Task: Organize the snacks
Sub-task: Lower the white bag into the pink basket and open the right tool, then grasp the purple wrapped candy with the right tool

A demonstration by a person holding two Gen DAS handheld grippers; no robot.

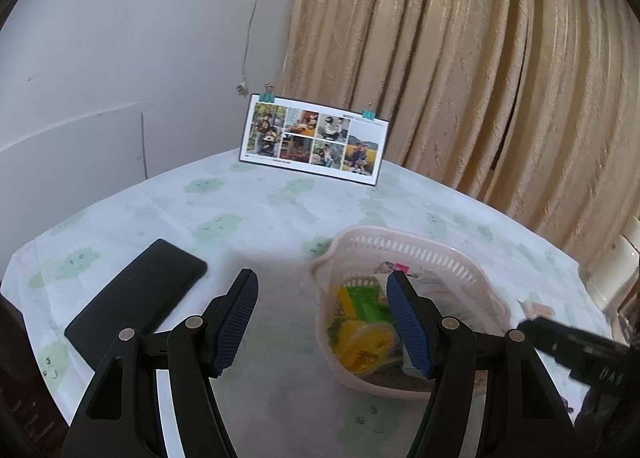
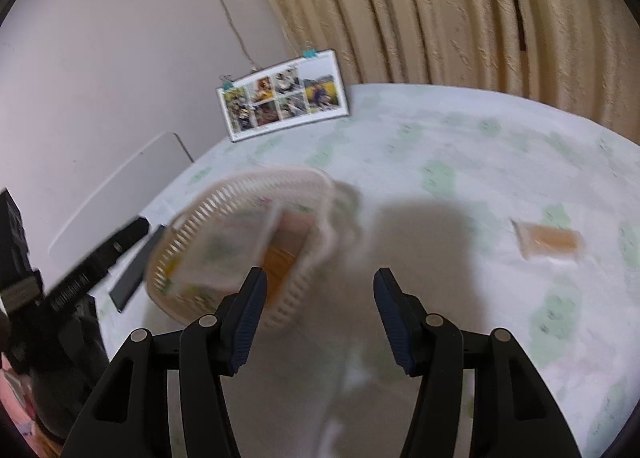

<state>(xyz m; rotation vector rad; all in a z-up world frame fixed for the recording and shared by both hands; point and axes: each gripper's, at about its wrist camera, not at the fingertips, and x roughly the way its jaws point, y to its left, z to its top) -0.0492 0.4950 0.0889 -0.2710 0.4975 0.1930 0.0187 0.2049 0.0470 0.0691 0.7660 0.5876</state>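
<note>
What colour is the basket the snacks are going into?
Pale pink, with slotted sides. The basket shows most sharply in the left wrist view; the right wrist view blurs it.

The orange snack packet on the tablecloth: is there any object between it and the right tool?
Nothing visible does. The right tool is open and empty, and only bare tablecloth lies between it and the orange snack packet. The basket sits on the other side, away from that path.
</note>
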